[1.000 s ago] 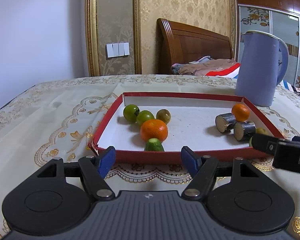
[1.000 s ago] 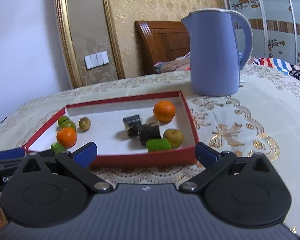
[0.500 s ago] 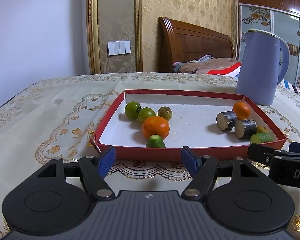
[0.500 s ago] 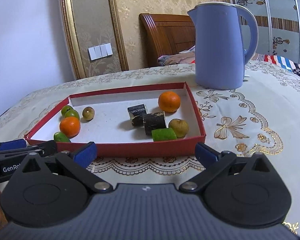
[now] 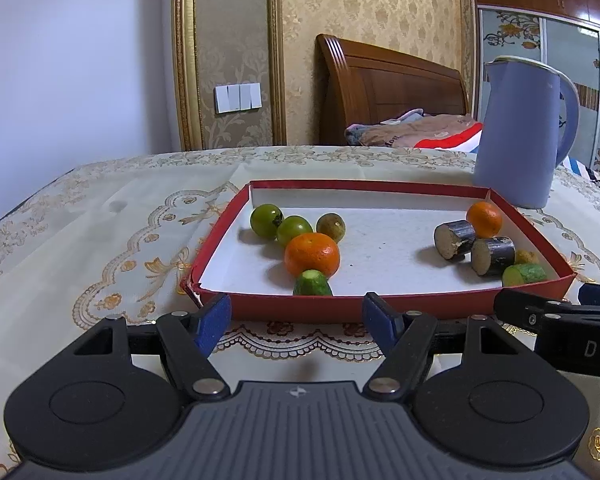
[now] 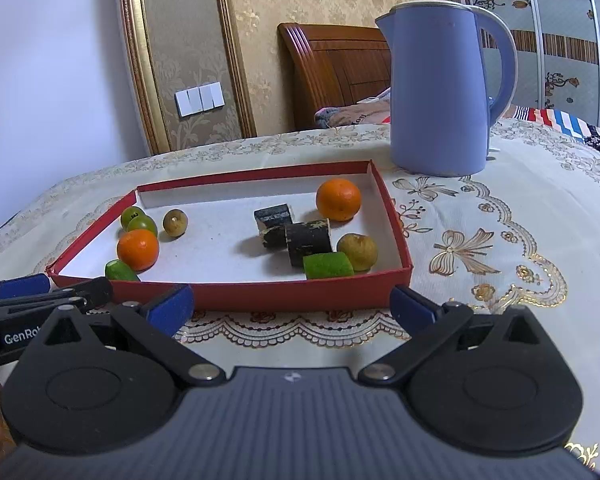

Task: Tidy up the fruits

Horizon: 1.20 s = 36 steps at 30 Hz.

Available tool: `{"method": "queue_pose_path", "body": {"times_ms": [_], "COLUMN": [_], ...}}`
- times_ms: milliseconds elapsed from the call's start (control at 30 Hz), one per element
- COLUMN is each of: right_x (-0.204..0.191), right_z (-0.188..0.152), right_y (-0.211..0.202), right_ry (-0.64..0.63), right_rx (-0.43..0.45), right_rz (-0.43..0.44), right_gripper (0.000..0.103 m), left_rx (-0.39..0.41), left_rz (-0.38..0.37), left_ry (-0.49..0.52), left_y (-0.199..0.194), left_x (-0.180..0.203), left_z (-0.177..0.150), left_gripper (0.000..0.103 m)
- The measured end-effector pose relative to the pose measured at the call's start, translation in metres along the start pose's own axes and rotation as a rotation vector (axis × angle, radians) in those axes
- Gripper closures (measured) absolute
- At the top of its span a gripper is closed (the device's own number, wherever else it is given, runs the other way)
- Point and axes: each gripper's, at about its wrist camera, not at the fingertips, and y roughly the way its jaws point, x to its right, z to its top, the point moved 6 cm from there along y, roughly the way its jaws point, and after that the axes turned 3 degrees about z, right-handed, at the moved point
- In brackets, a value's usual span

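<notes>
Left wrist view: left tool (image 5: 296, 316) spread wide, holding nothing, just short of the shallow red cardboard tray (image 5: 300, 307) on the cloth-covered worktop (image 5: 80, 240). Tray's left end: 2 green tomatoes (image 5: 266, 220), 1 orange mandarin (image 5: 312, 254), 1 cut cucumber piece (image 5: 312, 283). Right wrist view: right tool (image 6: 292, 304) also wide apart, empty. Right end: 2 dark sugarcane chunks (image 6: 308, 238), second orange mandarin (image 6: 338, 199). Blue plastic kettle (image 6: 440, 92) stands beyond the tray's far right corner.

— where is each camera looking from?
— both are sitting low, just short of the red tray's (image 5: 384, 307) near wall, facing the headboard (image 5: 388, 92). the left one is facing the tray's left half, the right one (image 6: 300, 295) its right half.
— what are they sharing?
— the whole tray, the kettle (image 6: 444, 92), each other's gripper.
</notes>
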Motion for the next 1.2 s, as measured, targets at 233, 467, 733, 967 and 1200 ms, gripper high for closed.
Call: {"method": "queue_pose_path", "body": {"times_ms": [233,467,733,967,1200], "right_x": [-0.0001,-0.0013,-0.0015,-0.0017,-0.0016], "right_z": [-0.0003,-0.0008,-0.0011,-0.0018,-0.0022], "right_y": [0.0003,0.0005,0.0011,0.0021,0.0015], "right_ry": [-0.001,-0.006,-0.006,-0.007,-0.008], "right_rx": [0.001,-0.005,-0.008,-0.012,-0.014], "right_rz": [-0.001,0.002,0.002,0.002,0.003], "right_gripper": [0.0,0.0,0.0,0.0,0.0], "left_rx": [-0.009,-0.007,-0.01,-0.014,-0.015], "left_rz": [0.0,0.002,0.001,0.001,0.001], "left_ry": [-0.007,-0.005,-0.01,-0.007,-0.008], "left_y": [0.0014,0.0009,0.0013,0.0021,0.0017], "left_x": [-0.0008,-0.0012,-0.0014,-0.0019,-0.0016], "left_z": [0.0002,0.0002,0.0006,0.0003,-0.0002], "left_gripper": [0.031,0.031,0.031,0.031,0.031]}}
